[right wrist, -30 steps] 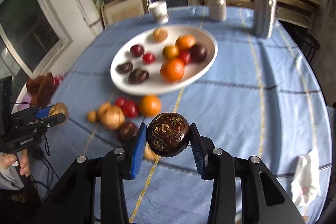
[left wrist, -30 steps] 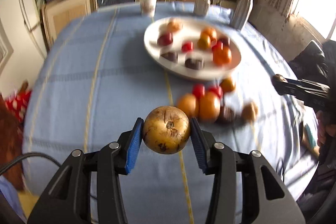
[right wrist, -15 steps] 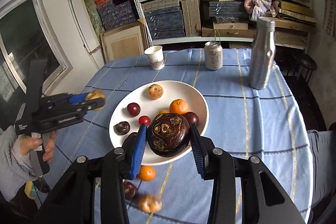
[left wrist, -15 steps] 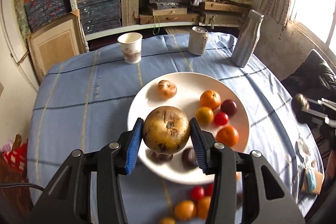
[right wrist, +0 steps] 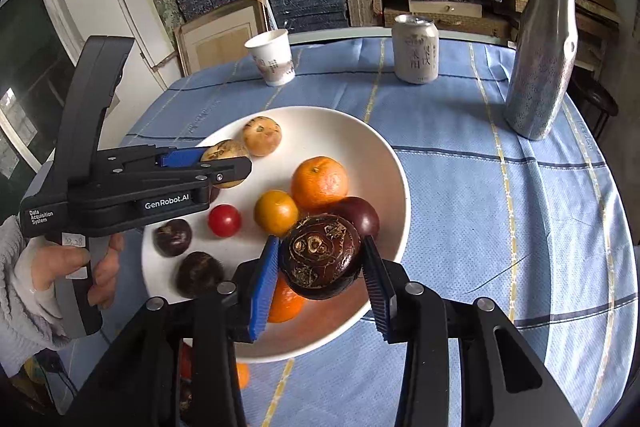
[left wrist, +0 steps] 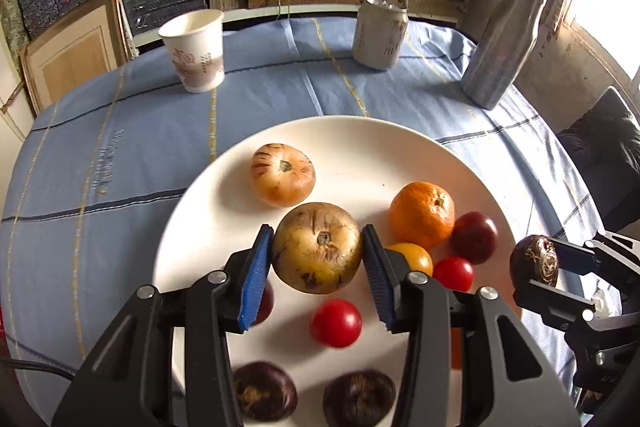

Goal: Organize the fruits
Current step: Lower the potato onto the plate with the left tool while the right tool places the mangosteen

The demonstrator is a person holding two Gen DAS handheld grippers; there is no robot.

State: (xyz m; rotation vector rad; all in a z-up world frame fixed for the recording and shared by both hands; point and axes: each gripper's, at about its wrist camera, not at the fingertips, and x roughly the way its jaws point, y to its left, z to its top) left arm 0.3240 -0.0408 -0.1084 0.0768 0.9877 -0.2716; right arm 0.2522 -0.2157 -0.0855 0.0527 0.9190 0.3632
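Blue-clothed table (left wrist: 120,155) carries the white plate (left wrist: 360,135) of fruit. Your left gripper (left wrist: 318,267) is clamped on a yellow-brown passion fruit (left wrist: 318,247) over the plate's middle; your right gripper (right wrist: 320,267) pinches a dark purple passion fruit (right wrist: 320,255) above the plate's near rim.
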